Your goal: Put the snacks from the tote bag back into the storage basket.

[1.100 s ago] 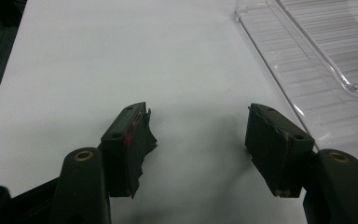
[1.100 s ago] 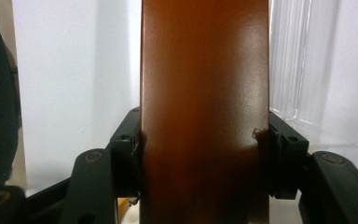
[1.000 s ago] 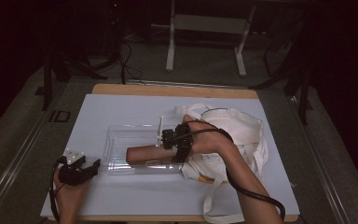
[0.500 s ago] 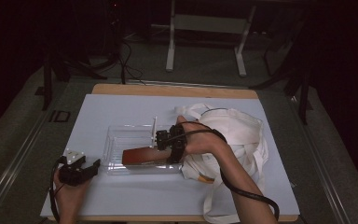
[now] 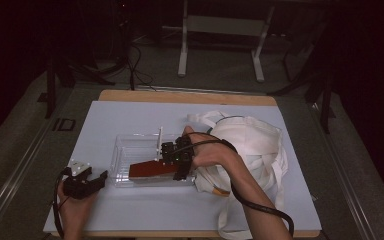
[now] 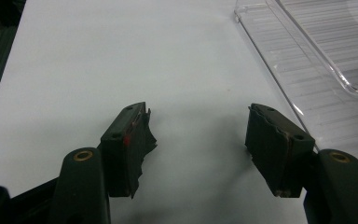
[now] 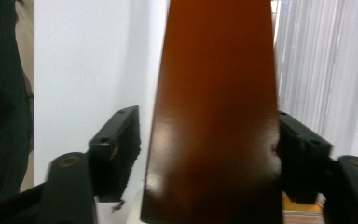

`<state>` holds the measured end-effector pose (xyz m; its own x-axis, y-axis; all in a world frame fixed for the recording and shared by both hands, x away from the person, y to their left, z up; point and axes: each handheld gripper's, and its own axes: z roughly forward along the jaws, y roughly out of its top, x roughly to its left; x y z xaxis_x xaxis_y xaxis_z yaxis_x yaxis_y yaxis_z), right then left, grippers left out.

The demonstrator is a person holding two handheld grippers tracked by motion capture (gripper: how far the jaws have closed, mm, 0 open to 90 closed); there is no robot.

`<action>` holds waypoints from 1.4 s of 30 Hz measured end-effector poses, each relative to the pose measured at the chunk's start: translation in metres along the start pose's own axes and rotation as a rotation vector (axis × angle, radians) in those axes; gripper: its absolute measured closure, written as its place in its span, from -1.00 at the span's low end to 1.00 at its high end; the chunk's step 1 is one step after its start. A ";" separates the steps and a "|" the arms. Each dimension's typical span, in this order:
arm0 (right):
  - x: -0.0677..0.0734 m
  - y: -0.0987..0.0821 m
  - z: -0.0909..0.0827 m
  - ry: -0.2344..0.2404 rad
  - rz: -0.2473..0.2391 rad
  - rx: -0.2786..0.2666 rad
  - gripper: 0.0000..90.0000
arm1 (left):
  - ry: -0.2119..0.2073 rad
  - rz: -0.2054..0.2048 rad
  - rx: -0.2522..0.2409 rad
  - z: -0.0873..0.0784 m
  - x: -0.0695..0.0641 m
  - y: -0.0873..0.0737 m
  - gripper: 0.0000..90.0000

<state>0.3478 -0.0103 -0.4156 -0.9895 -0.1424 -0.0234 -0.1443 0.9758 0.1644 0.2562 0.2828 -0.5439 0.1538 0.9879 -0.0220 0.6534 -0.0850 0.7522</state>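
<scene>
At the bench's left edge our left tool (image 5: 91, 181) rests open and empty. Further right, the brown block (image 5: 152, 170) now lies in the clear tray (image 5: 125, 150); our right tool (image 7: 207, 154) has just been opening, one pad already clear of it, so we judge the placing done. Beyond sits the white bag (image 5: 257, 145).

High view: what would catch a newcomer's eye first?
A reddish-brown block lies in the clear tray at the table's middle, between the jaws of the right hand-held gripper, which have just been opening. A white cloth bag is heaped to its right.
</scene>
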 end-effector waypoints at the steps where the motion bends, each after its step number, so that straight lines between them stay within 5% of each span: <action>1: 0.001 -0.001 0.001 0.007 0.003 0.003 -0.43 | 0.000 0.000 0.000 0.000 0.000 0.000 -0.13; 7: 0.000 -0.009 0.008 0.010 0.026 0.054 -0.51 | 0.000 -0.001 -0.001 0.000 0.000 0.000 -0.13; 26: 0.000 -0.024 0.017 0.024 0.067 0.055 -0.57 | 0.000 -0.003 -0.001 0.000 0.000 0.000 -0.14; 36: -0.001 -0.046 -0.005 0.017 0.111 -0.078 -0.44 | 0.004 -0.001 0.000 0.000 0.000 0.000 -0.14; 42: -0.001 -0.059 -0.011 -0.034 0.146 -0.156 -0.35 | 0.004 -0.001 0.000 0.000 0.000 0.000 -0.14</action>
<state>0.3577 -0.0691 -0.4146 -0.9998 0.0070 -0.0205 0.0001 0.9477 0.3192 0.2563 0.2827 -0.5440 0.1505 0.9884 -0.0205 0.6535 -0.0839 0.7523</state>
